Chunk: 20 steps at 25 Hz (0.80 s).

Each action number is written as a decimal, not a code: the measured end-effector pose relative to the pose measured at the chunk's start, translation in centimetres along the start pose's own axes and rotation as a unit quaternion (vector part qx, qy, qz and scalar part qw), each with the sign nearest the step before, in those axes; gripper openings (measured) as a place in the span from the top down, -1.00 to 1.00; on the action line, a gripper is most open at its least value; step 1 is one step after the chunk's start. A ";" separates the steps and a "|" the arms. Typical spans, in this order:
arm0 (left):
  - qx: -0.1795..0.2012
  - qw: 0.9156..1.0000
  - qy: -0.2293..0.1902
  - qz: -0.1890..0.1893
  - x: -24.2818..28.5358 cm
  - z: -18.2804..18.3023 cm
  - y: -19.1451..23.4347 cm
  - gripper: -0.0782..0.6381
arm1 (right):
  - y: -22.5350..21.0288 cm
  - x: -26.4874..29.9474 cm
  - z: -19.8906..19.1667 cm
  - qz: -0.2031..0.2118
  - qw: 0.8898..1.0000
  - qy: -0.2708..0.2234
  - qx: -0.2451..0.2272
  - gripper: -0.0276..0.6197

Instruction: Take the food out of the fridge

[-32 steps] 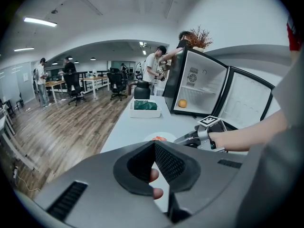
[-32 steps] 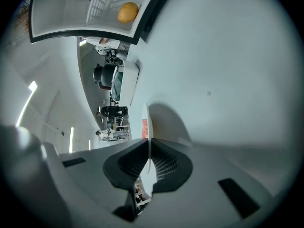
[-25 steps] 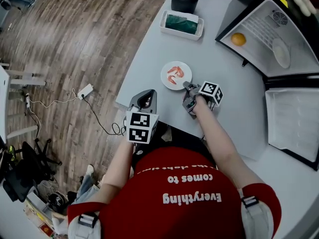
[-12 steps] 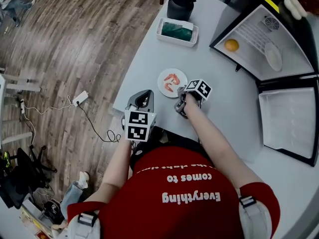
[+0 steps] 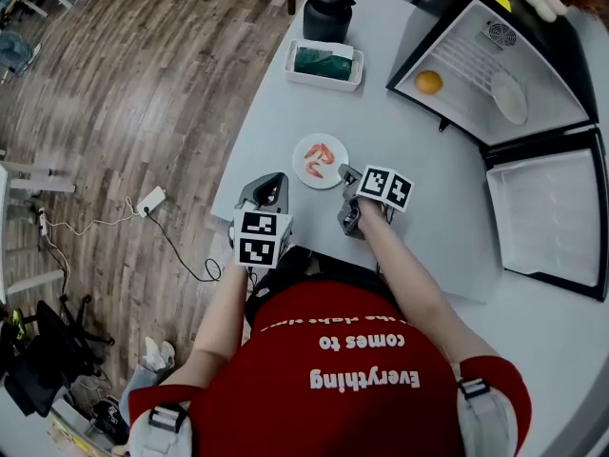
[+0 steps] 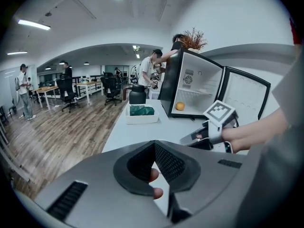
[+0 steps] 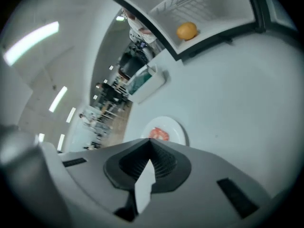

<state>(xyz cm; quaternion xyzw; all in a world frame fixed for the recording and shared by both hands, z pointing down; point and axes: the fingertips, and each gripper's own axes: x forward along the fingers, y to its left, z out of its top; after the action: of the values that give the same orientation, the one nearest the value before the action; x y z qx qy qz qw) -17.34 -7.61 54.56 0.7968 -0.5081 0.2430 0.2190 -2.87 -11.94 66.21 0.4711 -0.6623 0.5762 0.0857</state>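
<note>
A white plate of red shrimp (image 5: 320, 160) lies on the grey table (image 5: 419, 198), also seen in the right gripper view (image 7: 164, 130). My right gripper (image 5: 345, 173) hovers just right of that plate; its jaws have just been closing and now stand shut with nothing between them (image 7: 151, 142). My left gripper (image 5: 266, 190) rests at the table's near-left edge, shut and empty (image 6: 154, 145). The small fridge (image 5: 476, 36) stands open at the back right. An orange (image 5: 428, 82) and a white dish (image 5: 507, 96) sit inside it.
A white tray holding something green (image 5: 324, 63) and a black kettle (image 5: 324, 11) stand at the table's far end. The fridge door (image 5: 542, 219) lies swung open to the right. Wooden floor with cables (image 5: 152, 198) lies left of the table.
My right gripper has lifted and rolled beside the shrimp plate, its marker cube now facing up. The left gripper has stayed put. The head view has shifted slightly.
</note>
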 end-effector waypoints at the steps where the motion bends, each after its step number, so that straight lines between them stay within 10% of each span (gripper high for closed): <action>1: 0.002 1.000 0.003 -0.004 0.3 -0.1 -0.2 0.78 | 1.3 -0.6 0.1 0.051 0.999 -0.012 0.007 0.88; 7: 0.021 0.999 0.020 -0.041 2.7 0.3 -2.3 0.78 | 2.5 -4.9 -0.4 0.134 0.990 -0.038 -0.016 0.88; 20: 0.110 0.988 0.046 -0.102 7.2 2.4 -9.2 0.78 | -8.9 -16.5 5.6 0.122 0.967 -0.200 0.096 0.88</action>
<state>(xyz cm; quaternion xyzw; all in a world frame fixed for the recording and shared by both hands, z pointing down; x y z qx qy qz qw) -5.93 -10.56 56.07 0.8515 -0.3840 0.3102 0.1770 14.84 -7.02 59.66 0.4985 -0.6599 0.5373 -0.1651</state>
